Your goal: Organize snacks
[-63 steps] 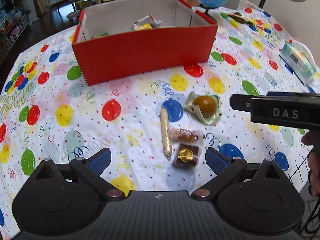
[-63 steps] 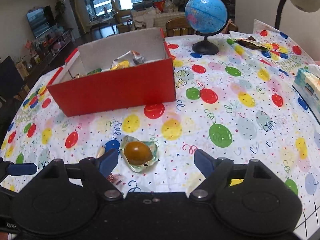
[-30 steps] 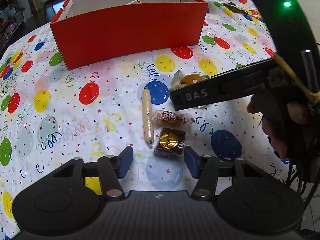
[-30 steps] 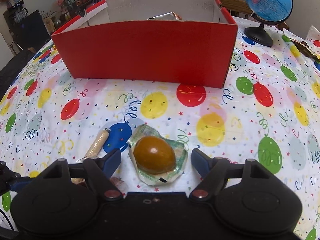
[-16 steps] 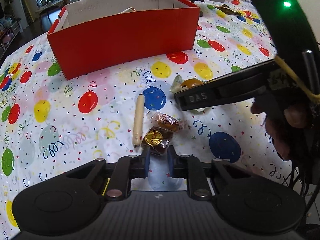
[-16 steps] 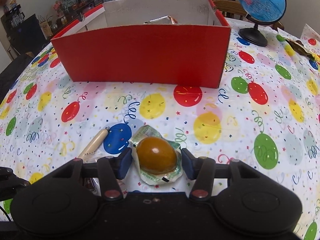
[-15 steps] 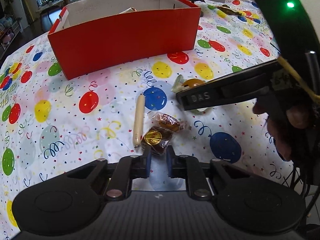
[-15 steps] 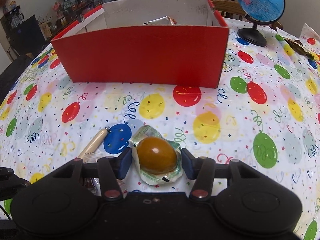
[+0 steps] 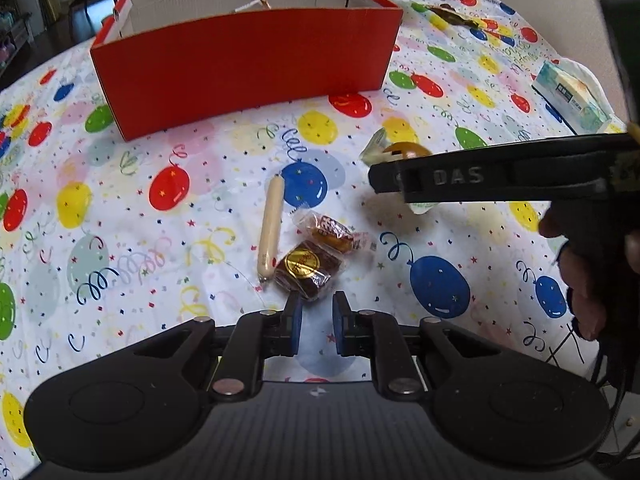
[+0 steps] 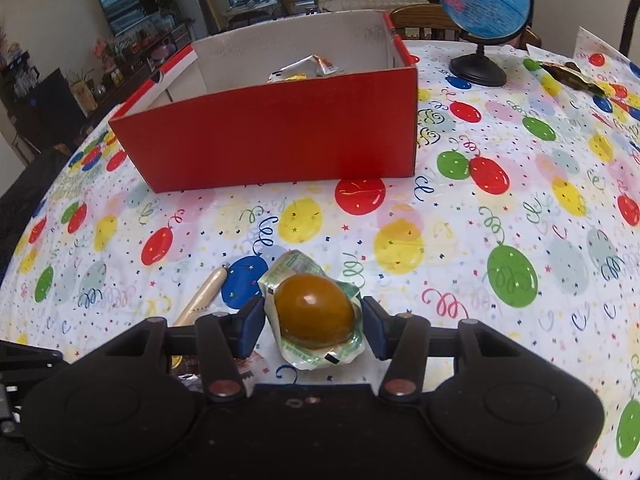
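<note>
A red box [image 9: 248, 64] with snack packets inside stands at the back of the balloon tablecloth; it also shows in the right wrist view [image 10: 280, 136]. My right gripper [image 10: 314, 326] is shut on a brown egg in a clear green-edged wrapper [image 10: 314, 310], raised a little off the cloth. My left gripper [image 9: 314, 322] is nearly closed, its jaws a narrow gap apart just behind a dark brownie with a gold seal [image 9: 306, 268]; whether it grips the wrapper's edge is unclear. A sausage stick [image 9: 270, 232] and a wrapped brown candy [image 9: 330, 232] lie beside it.
A blue globe [image 10: 482, 4] stands behind the box to the right. A tissue pack [image 9: 572, 98] lies at the right edge. A dark wrapper [image 10: 568, 72] lies at the far right. The right gripper's body [image 9: 500, 178] crosses the left wrist view.
The right gripper has closed on the wrapped egg and lifted it slightly. The left gripper has closed down at the brownie and drawn back a little, and the brownie stays on the cloth.
</note>
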